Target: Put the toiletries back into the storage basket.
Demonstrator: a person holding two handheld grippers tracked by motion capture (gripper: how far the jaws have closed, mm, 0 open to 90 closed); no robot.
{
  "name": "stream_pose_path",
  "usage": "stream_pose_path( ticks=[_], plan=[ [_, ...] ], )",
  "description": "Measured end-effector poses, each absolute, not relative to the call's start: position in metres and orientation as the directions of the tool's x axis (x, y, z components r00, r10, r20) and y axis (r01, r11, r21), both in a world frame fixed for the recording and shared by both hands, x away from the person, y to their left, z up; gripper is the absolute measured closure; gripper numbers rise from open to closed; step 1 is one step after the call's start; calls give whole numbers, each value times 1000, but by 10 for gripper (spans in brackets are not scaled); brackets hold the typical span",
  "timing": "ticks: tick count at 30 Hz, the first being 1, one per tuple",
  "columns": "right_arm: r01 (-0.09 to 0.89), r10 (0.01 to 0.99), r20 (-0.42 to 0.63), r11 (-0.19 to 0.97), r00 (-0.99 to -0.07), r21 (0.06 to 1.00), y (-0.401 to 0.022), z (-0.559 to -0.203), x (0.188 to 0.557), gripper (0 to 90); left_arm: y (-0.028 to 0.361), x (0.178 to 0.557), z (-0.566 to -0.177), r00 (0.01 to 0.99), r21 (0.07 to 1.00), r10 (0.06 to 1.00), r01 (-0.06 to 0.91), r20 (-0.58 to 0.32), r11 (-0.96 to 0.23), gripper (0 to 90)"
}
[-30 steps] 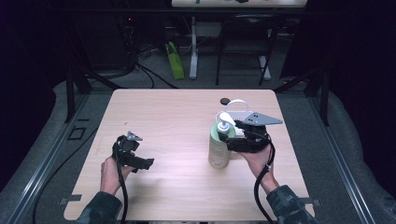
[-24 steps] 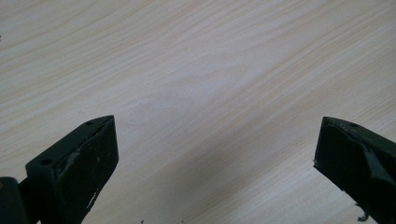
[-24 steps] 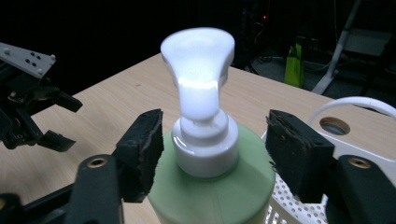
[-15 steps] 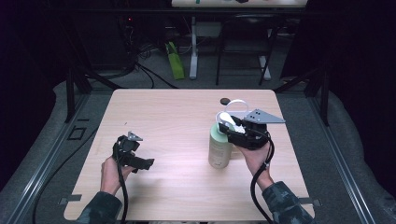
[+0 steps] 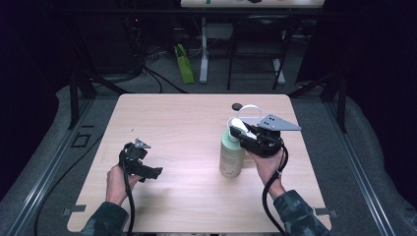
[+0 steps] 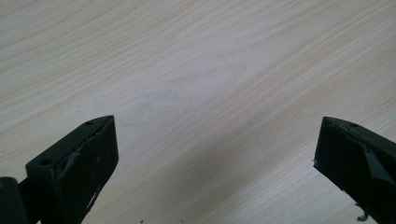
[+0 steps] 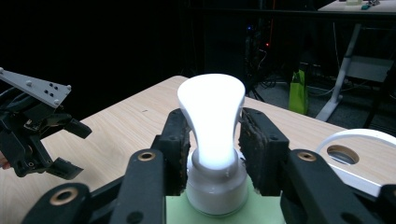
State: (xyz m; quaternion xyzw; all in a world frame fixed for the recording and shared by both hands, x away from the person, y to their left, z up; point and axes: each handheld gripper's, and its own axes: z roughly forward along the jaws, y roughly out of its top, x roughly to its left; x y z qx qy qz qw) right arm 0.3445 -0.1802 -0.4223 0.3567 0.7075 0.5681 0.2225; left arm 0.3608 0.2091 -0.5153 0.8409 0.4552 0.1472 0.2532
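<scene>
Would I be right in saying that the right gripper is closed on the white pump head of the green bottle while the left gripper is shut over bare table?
Not quite: the left gripper is open, as the left gripper view shows. The right gripper has just closed on the pump head of the green bottle, pads against it.

A pale wood-grain surface [image 5: 177, 123] is seen. A small dark round object [image 5: 237, 105] and a white ring-shaped piece [image 5: 250, 108] lie near its far edge. A green bag [image 5: 184, 70] stands on the floor beyond, beside white stand legs [image 5: 204, 54].
</scene>
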Motion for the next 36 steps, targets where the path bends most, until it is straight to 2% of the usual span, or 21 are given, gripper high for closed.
stream_pose_path(
  ticks=[8, 36],
  plan=[
    [226, 759, 81, 89, -646, 970, -178, -423, 344, 677, 208, 361, -516, 548, 552, 836, 691, 20, -466, 0],
    [152, 759, 64, 46, -648, 987, -184, -424, 339, 678, 208, 362, -517, 554, 542, 832, 695, 15, -473, 0]
  ],
)
